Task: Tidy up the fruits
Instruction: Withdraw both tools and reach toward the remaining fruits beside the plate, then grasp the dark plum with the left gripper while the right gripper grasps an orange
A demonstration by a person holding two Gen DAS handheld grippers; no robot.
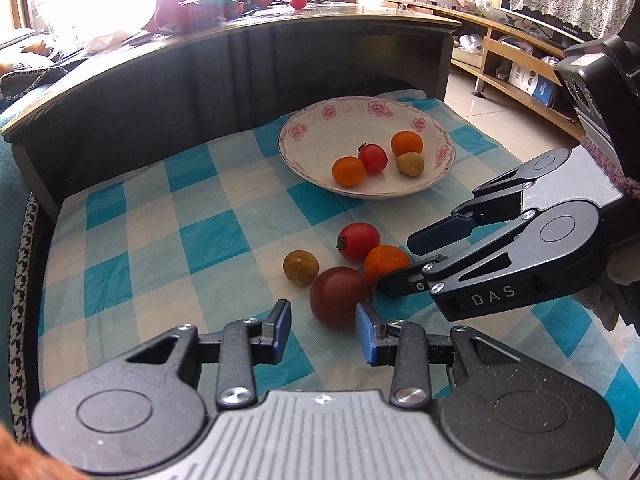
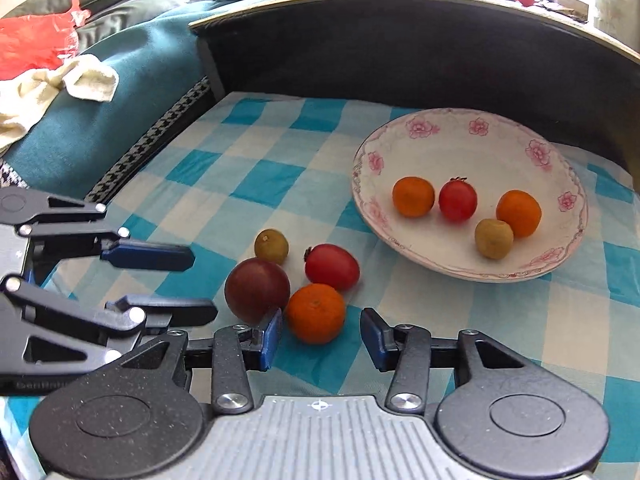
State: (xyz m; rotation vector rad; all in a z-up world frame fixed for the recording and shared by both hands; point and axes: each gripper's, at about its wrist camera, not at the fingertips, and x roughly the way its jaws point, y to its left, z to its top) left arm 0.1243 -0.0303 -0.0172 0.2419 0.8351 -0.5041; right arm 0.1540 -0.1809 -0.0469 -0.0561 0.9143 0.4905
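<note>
On the blue-and-white checked cloth (image 1: pixel 152 240) a white plate with a pink flower rim (image 1: pixel 320 118) holds four fruits: two small oranges (image 1: pixel 348 171), a red cherry tomato (image 1: pixel 373 158) between them, and a small greenish-brown fruit (image 1: pixel 410 163) touching the farther orange.

Nearer the cameras, four more fruits lie in a loose cluster on the cloth: a dark purple-red plum (image 1: pixel 340 297), an orange (image 2: pixel 315 313), a red tomato (image 2: pixel 331 267) and a second greenish-brown fruit (image 2: pixel 271 246). The plum, orange and tomato sit just beside one another; the greenish fruit lies a little apart.

The left gripper (image 1: pixel 325 334) has its jaws parted, with nothing between the blue pads; its right-hand pad lies just beside the plum, though contact cannot be told.

The right gripper (image 2: pixel 321 336) also stands with jaws apart, low over the cloth, the orange just ahead of the gap and not clasped.

A dark curved panel (image 2: pixel 400 52) rises behind the cloth, and a teal cushion (image 2: pixel 120 92) lies beside it.
</note>
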